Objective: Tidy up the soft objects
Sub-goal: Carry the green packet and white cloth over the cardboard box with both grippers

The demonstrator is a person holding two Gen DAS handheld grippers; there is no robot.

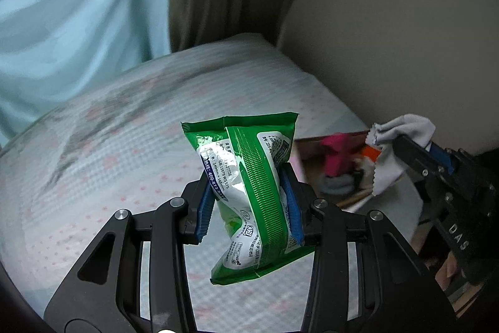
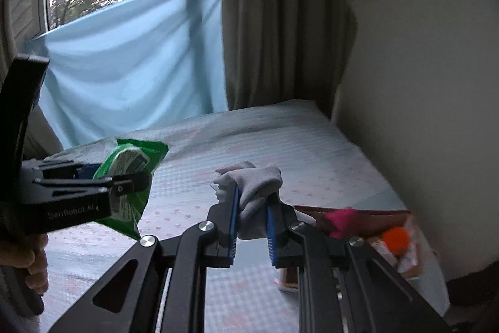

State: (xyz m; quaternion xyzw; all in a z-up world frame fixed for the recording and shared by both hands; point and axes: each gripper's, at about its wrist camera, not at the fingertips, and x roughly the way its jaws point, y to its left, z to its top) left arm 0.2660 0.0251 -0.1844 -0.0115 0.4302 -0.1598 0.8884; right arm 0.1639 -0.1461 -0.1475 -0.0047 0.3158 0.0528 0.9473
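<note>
Left hand-held gripper (image 1: 249,205): pinched the green wipes pack (image 1: 249,192) across its middle, pads squeezing it in, held in the air above the bed (image 1: 109,145).
Right hand-held gripper (image 2: 251,217): pressed together on the bunched grey cloth (image 2: 252,192), also held above the bed.
Why held so: likely both were being carried toward the cardboard box (image 2: 358,223) at the bed's wall-side edge, where a pink item (image 2: 340,220) and an orange ball (image 2: 396,239) already lay.
Pack's look: glossy, crumpled, white printed label, ribbed seam.
Cloth's look: thin, limp, with a zigzag-cut edge.
</note>
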